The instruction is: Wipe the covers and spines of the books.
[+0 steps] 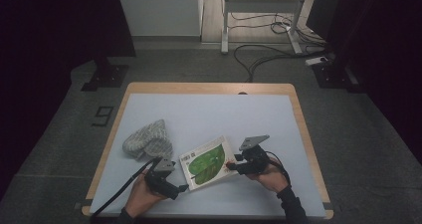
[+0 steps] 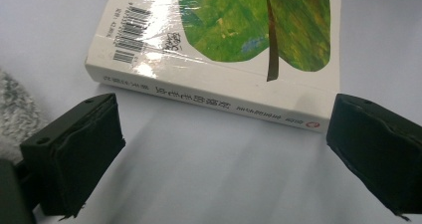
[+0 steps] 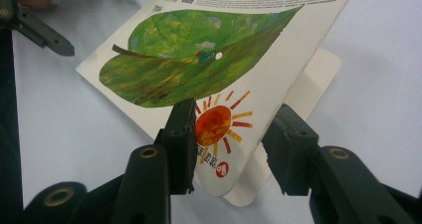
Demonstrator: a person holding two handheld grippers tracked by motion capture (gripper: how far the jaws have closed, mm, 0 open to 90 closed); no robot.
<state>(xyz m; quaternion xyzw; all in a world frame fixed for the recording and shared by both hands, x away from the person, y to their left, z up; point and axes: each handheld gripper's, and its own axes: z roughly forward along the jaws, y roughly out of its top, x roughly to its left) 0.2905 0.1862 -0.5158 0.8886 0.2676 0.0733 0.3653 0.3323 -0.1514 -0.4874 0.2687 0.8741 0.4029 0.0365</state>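
A picture book [image 1: 206, 162] with a green leaf and an orange sun on its cover lies at the front middle of the pale mat [image 1: 209, 114]. My right gripper [image 1: 232, 165] is at the book's right corner. In the right gripper view the front cover [image 3: 199, 59] is raised off the pages and slants between the jaws of that gripper [image 3: 231, 129], one jaw over its face and one behind its edge, with a gap still showing. My left gripper [image 1: 180, 176] stands open just short of the book's spine [image 2: 214, 97], its jaws [image 2: 224, 149] wider than the spine and apart from it.
A grey knitted hat [image 1: 148, 140] lies left of the book, close to the left gripper, and its edge shows in the left gripper view [image 2: 12, 109]. Beyond the wooden table edge [image 1: 209, 88] are a grey floor, cables and a desk frame [image 1: 259, 15].
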